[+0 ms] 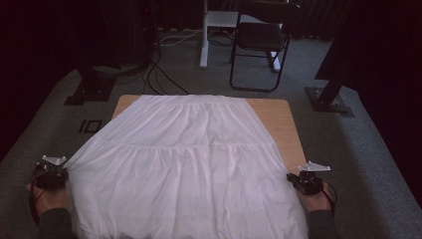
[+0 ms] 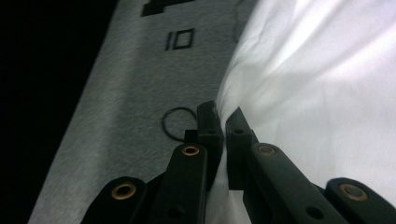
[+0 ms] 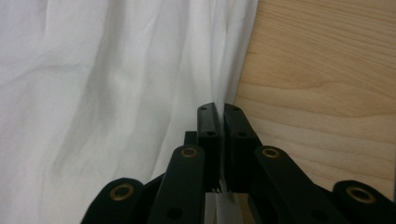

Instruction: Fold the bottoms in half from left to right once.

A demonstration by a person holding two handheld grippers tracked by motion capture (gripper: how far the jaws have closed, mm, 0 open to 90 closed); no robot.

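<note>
White skirt (image 1: 186,159) lay spread over the wooden counter (image 1: 278,124), its side edges at the near corners pinched in the closed jaws of left gripper (image 1: 51,178) and right gripper (image 1: 304,183); uneven pulling could slip the thin fabric free.

The white cloth (image 1: 189,164) runs off the high view's bottom edge and hides most of the table (image 1: 278,119). Both forearms are cut off there too.
</note>
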